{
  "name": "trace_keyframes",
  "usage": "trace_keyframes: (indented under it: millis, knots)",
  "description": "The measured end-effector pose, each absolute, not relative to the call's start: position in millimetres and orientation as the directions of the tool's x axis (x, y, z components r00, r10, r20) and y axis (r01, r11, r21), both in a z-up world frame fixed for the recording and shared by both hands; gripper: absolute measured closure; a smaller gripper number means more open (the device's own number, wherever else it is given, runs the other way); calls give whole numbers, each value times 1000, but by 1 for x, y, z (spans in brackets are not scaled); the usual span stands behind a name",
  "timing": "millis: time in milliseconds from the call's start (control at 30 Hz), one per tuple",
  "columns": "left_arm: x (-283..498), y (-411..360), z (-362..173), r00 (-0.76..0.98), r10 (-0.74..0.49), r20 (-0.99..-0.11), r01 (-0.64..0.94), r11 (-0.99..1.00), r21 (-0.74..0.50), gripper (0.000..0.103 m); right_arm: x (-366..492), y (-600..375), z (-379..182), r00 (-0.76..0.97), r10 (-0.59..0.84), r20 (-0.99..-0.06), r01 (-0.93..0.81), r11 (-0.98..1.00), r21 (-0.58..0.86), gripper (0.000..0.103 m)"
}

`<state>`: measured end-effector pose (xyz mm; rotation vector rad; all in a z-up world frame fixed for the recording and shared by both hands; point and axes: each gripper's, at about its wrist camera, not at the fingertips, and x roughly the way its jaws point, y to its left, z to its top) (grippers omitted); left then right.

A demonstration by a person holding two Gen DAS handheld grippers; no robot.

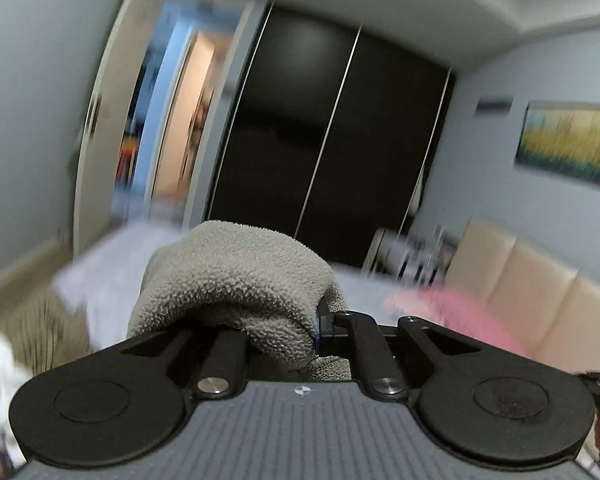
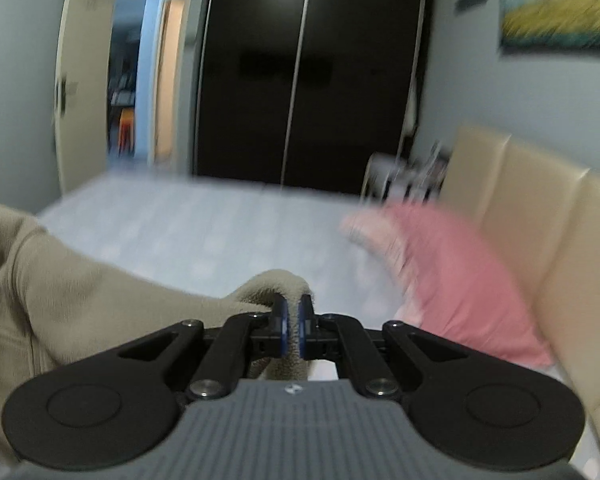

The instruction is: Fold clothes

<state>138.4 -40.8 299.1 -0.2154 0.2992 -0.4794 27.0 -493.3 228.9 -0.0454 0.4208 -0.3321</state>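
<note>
Beige fleece garment bulged over the left gripper, whose jaws were clamped on a thick bunch of it, hiding the pads. Further right, the right gripper was pinched tight on another fold of the same garment, which trailed off to the left above the pale bed. Folding looked barely begun: the garment was lifted, nothing yet laid flat or creased. Beyond, a pink pillow was blurred; the garment's full shape was cut off.
</note>
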Motion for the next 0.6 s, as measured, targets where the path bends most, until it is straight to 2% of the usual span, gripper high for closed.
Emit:
trace_keyframes:
  millis: [100,167,233,400,500,600]
  knots:
    - [129,-39,314,847,-486,-217,422,861,-282,93,0,-497,254,868,-328,-373,317,944,-91,98]
    - [128,-35,304,835,-488,-256,412,861,-298,93,-15,-497,252,860,-317,-400,308,947,-86,98]
    - [131,-32,279,806,-485,-339,389,866,-314,93,-24,-496,237,837,-297,-460,294,952,-78,98]
    - [136,-15,183,685,-456,-568,327,889,-320,93,-48,-485,154,741,-218,-636,225,972,-71,98]
    - [132,3,122,622,-424,-658,278,905,-321,93,-60,-482,95,665,-138,-734,190,982,-13,98]
    - [124,23,71,578,-390,-716,248,921,-301,93,-67,-477,47,602,-74,-795,163,986,32,97]
